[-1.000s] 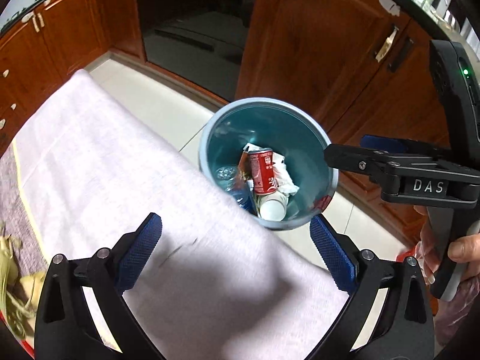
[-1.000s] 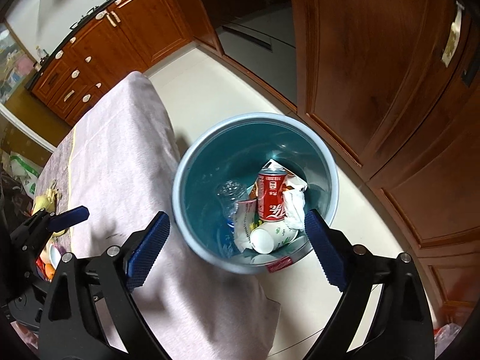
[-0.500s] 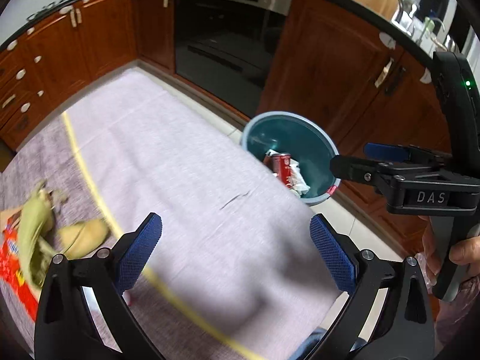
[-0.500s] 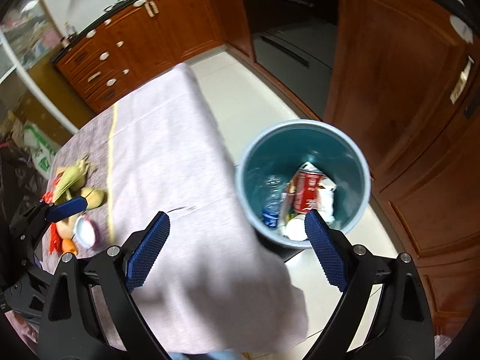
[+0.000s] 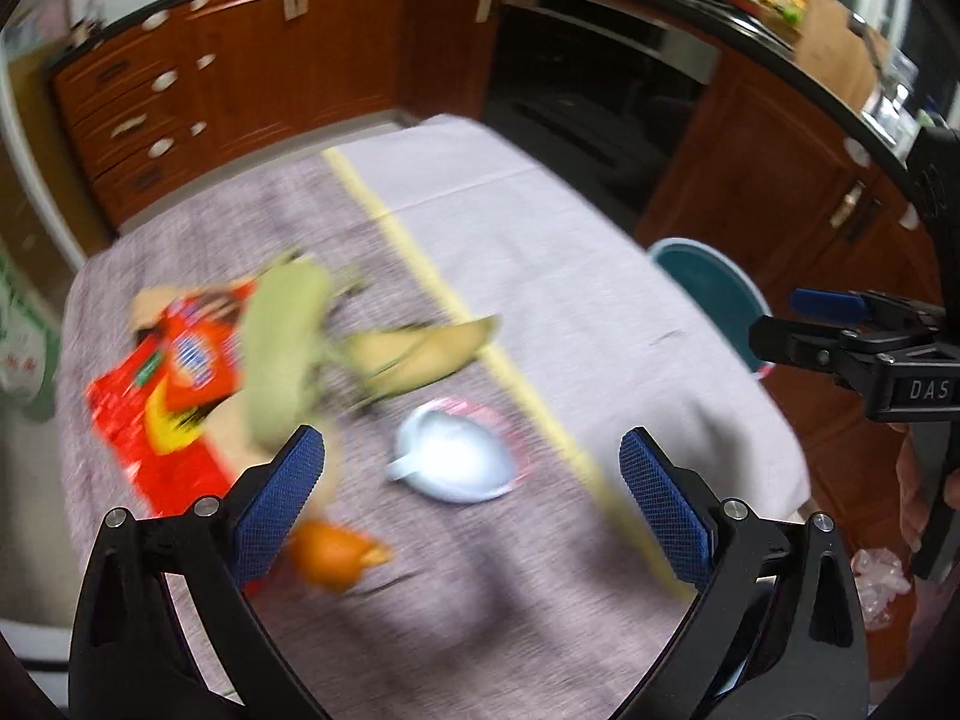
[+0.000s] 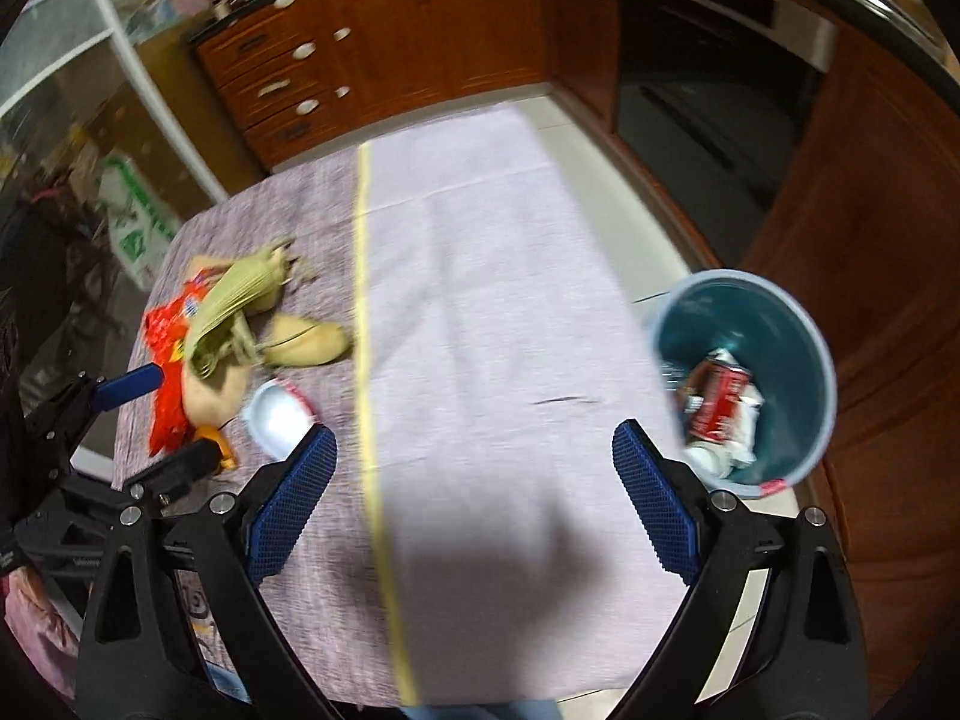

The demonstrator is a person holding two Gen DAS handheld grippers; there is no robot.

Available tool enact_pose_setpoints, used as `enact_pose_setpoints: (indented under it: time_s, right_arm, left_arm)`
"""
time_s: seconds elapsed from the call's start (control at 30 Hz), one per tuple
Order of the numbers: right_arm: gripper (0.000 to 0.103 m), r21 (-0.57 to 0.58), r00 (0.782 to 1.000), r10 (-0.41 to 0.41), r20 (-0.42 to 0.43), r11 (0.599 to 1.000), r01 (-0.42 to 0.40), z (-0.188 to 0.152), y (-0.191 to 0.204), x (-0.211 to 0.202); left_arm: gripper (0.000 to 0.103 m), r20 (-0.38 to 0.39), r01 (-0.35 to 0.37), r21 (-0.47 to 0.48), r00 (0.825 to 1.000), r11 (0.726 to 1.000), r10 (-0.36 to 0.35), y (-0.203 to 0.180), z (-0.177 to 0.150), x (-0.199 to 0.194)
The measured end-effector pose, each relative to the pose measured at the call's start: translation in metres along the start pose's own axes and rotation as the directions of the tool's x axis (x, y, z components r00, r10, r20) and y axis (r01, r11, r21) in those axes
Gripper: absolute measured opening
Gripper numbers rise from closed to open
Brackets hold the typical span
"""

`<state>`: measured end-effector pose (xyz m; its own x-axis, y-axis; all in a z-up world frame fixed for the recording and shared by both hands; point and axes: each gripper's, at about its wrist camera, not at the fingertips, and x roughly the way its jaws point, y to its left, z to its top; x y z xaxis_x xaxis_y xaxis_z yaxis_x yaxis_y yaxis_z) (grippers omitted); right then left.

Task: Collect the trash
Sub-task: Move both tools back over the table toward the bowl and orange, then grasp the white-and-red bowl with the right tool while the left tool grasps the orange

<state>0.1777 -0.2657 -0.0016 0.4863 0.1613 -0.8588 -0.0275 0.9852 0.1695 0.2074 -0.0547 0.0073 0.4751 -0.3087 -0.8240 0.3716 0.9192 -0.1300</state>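
Near the left edge of the cloth-covered table, our trash waits in a cluster while both grippers hover spread and empty.

We judge the step in hand is reaching for the next piece, and we do it well by lowering the left gripper, jaws wide, squarely over one item, closing only once the pads straddle it; the view is blurred, so we should settle first. The right gripper, also wide open and holding nothing, hangs over the bare middle of the cloth. We count one red snack wrapper, one corn husk, one pale peel-like piece, one white lidded cup and one orange scrap. One blue bin stands on the floor just off the table's right edge, already holding a red can and other litter we cannot count.
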Motion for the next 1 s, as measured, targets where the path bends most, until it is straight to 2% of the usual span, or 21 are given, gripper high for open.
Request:
enact_pose_setpoints:
  time_s: [0.2,0.43,0.57,0.87,0.93,1.0]
  right_arm:
    - [0.089,-0.085,0.994,0.046,-0.098,0.995,-0.055,-0.004,0.056,0.045]
    - [0.089,-0.164,0.980,0.057,-0.191,0.982,-0.089,-0.012,0.101,0.093]
    - [0.089,-0.190,0.975,0.051,-0.216,0.977,-0.093,-0.013,0.115,0.111]
    - [0.089,-0.249,0.976,0.031,-0.215,0.965,-0.086,-0.010,0.130,0.130]
    - [0.082,-0.263,0.977,0.027,-0.212,0.961,-0.084,-0.011,0.133,0.132]
    - [0.064,-0.277,0.976,0.025,-0.218,0.957,-0.086,-0.013,0.134,0.135]
  left_arm:
    - [0.099,-0.017,-0.053,-0.066,0.999,0.996,0.052,0.054,-0.028,-0.007]
    - [0.099,-0.041,-0.079,-0.100,0.996,0.992,0.076,0.091,-0.045,-0.006]
    - [0.099,-0.055,-0.068,-0.133,0.997,0.989,0.061,0.106,-0.051,-0.001]
    - [0.099,-0.092,-0.074,-0.190,0.994,0.979,0.057,0.127,-0.056,0.014]
    - [0.099,-0.093,-0.072,-0.194,0.994,0.978,0.054,0.128,-0.055,0.014]
    - [0.099,-0.092,-0.065,-0.195,0.995,0.979,0.048,0.127,-0.054,0.015]
